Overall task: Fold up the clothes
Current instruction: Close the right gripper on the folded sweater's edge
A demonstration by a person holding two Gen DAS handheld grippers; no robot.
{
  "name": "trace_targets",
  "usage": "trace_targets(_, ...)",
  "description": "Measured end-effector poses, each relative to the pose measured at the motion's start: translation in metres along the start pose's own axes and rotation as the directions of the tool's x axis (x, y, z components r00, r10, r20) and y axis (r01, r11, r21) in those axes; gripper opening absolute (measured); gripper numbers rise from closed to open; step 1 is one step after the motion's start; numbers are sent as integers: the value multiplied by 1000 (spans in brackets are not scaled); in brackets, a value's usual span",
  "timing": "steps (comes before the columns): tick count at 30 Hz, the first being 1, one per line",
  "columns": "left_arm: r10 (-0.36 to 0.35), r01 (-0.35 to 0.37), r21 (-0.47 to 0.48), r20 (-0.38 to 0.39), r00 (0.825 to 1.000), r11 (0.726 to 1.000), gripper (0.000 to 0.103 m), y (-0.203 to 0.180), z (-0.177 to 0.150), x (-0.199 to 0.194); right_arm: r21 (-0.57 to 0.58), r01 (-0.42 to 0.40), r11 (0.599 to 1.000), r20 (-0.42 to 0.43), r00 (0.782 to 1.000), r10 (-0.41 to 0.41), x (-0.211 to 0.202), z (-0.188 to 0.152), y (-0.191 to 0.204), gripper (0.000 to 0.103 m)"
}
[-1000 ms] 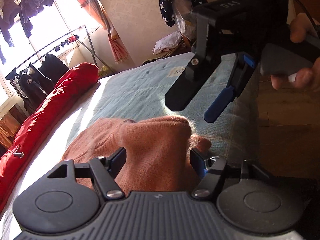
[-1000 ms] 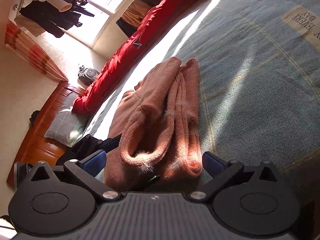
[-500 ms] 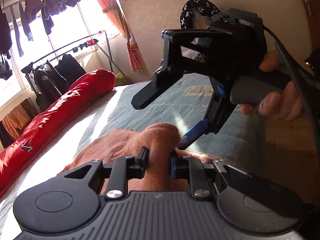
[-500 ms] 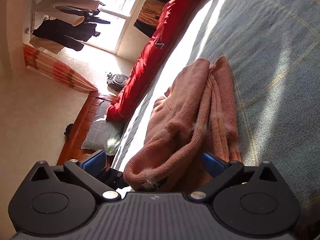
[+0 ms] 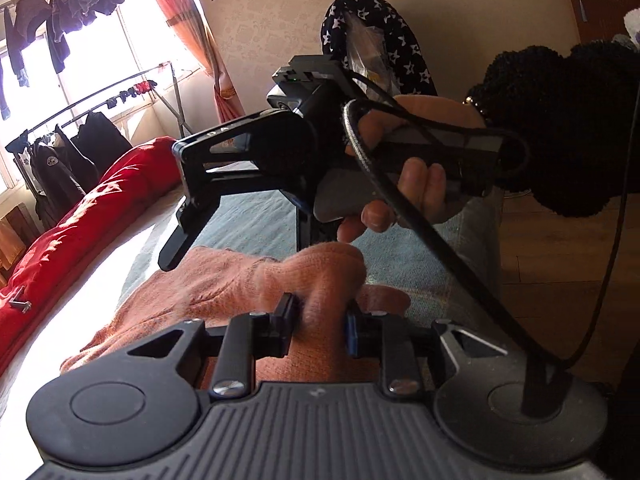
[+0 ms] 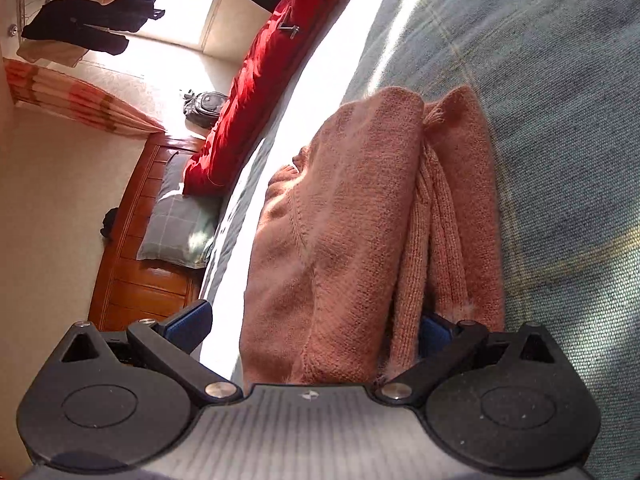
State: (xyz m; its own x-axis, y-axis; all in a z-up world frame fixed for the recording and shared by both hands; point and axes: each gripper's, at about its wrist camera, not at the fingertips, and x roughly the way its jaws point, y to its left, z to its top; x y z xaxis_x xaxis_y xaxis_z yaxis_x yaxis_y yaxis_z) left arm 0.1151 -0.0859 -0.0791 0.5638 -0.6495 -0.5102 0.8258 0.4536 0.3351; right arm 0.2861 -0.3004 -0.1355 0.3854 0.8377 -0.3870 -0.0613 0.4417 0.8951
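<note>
The pink knit sweater (image 6: pixel 360 216) lies partly folded on the blue-grey bedspread (image 6: pixel 560 128), filling the middle of the right wrist view and the lower centre of the left one. The left gripper (image 5: pixel 318 320) has a raised bunch of the knit pinched between its pads, though its jaws are easing apart a bit right now. The right gripper (image 6: pixel 316 324) is spread wide around the near end of the sweater, one finger tucked into the folds, pads not squeezing. In the left view it hangs centre frame, held by a hand (image 5: pixel 408 184) in a black fuzzy sleeve (image 5: pixel 560 120). A red duvet (image 5: pixel 68 232) runs along the left edge.
</note>
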Motion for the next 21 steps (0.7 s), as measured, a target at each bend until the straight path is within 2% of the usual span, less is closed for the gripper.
trace_targets(7, -92, 90, -77, -24, 995, 993, 28, 24, -10, -18, -56, -58, 997, 41, 997, 61, 0, -13, -6, 103)
trace_targets(12, -134, 121, -170, -67, 989, 978, 32, 43, -20, -37, 9, -103, 995, 104, 989, 102, -1, -15, -16, 103)
trace_targets(15, -120, 99, -209, -91, 989, 973, 33, 56, -23, -44, -53, -79, 995, 80, 993, 83, 2, -16, -12, 103)
trace_targets(19, -95, 68, -242, -101, 990, 968, 33, 73, -25, -53, -76, 38, 996, 19, 999, -36, 9, -8, 9, 102)
trace_targets(21, -81, 55, -251, -96, 992, 966, 33, 80, -26, -56, -65, 105, 992, 5, 994, -105, 11, -3, 15, 92)
